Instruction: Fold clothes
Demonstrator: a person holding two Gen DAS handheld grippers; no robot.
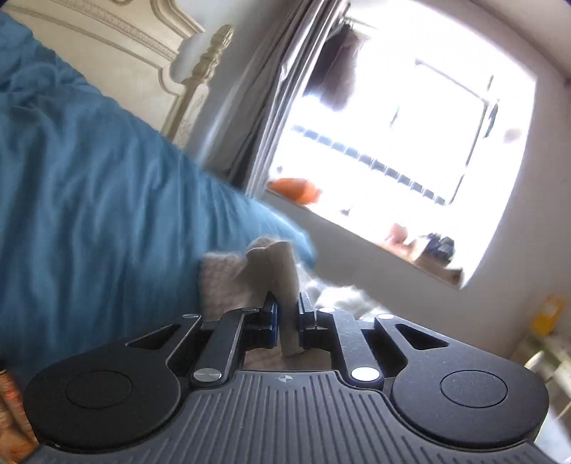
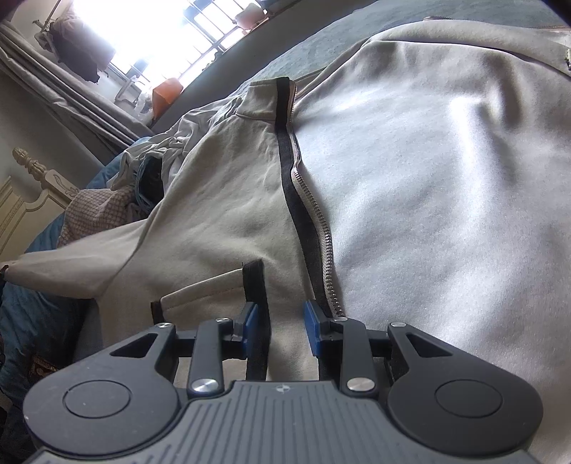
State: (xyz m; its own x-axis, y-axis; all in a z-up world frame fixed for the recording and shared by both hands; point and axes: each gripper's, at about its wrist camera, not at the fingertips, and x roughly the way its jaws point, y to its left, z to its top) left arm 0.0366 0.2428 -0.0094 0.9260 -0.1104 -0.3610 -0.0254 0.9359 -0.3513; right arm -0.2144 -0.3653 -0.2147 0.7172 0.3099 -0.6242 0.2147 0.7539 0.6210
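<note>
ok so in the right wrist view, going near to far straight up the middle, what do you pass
right gripper → dark pocket trim of the beige jacket → zipper → collar → orange box → bright barred window

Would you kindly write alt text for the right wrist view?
The right gripper hovers open over a beige zip-up jacket spread on a bed, its blue-padded fingers straddling fabric beside the zipper. A heap of other clothes lies behind, before a bright window.
</note>
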